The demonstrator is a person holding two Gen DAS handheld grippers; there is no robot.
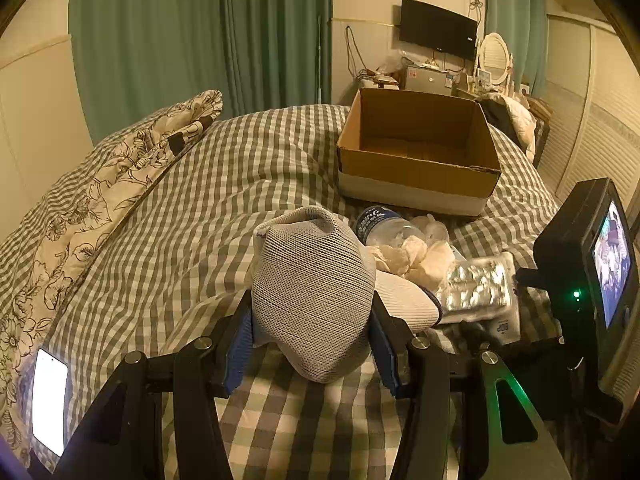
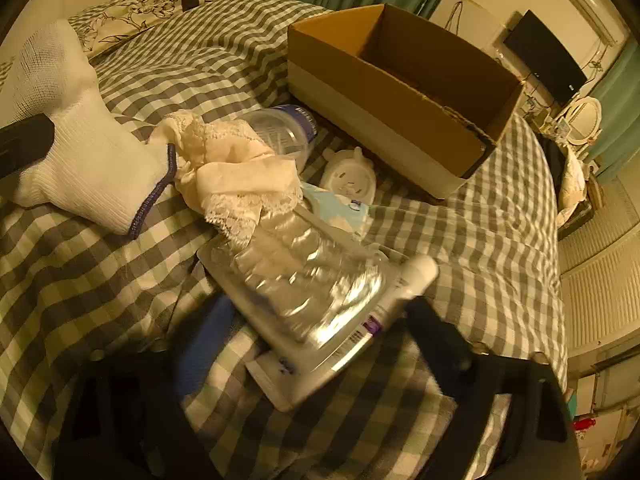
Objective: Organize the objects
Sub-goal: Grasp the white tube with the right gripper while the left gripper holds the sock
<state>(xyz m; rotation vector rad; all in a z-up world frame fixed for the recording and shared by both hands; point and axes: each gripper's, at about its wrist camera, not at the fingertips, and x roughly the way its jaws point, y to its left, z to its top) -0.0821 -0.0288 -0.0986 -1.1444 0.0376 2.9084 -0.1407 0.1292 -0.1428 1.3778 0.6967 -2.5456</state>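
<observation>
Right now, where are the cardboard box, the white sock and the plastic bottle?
cardboard box [image 1: 416, 184]: left wrist view, front outer wall.
white sock [image 1: 312, 292]: left wrist view, knitted middle, between the tool's fingers.
plastic bottle [image 2: 280, 128]: right wrist view, clear body.

Ribbed knit sock [image 1: 312, 296], glossy foil blister pack [image 2: 308, 280], matt cardboard box [image 1: 416, 160].

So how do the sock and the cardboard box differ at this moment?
The sock is soft white knit, while the cardboard box is stiff and brown. The sock is pinched between the fingers of the left hand-held gripper, while the box sits untouched. The sock is the nearer one; the box stands open farther back. Both are over the checked bedding.
</observation>
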